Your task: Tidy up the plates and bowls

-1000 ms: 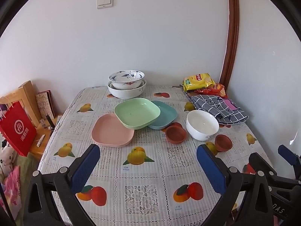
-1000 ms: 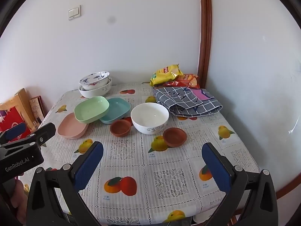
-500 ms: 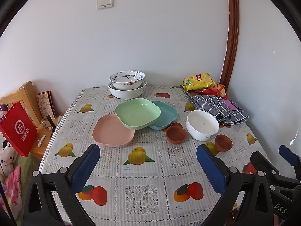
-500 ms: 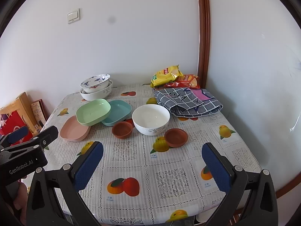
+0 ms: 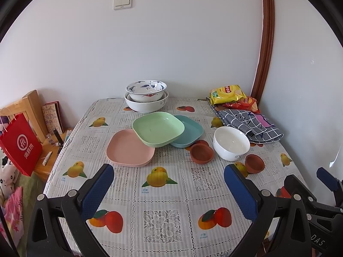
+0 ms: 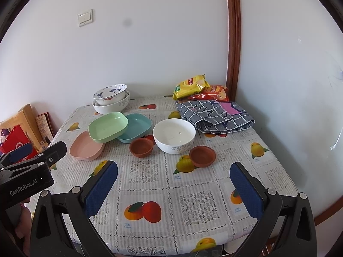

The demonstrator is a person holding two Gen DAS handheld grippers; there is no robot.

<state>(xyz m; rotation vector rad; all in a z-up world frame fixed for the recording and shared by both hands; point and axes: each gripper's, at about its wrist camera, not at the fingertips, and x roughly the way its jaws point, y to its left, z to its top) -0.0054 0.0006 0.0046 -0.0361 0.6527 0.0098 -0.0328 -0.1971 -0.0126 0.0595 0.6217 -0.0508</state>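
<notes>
Bench (image 5: 171,192) first: we hold the left tool (image 5: 169,187) and right tool (image 6: 173,185) spread and empty over its near edge, surveying. Nested bowls (image 5: 146,98) sit at the back. Green plate (image 5: 158,130) leans across pink plate (image 5: 128,148) and teal plate (image 5: 190,131), unstacked. White bowl (image 5: 231,143) stands between two small brown dishes (image 5: 201,153), likely awaiting sorting.
</notes>
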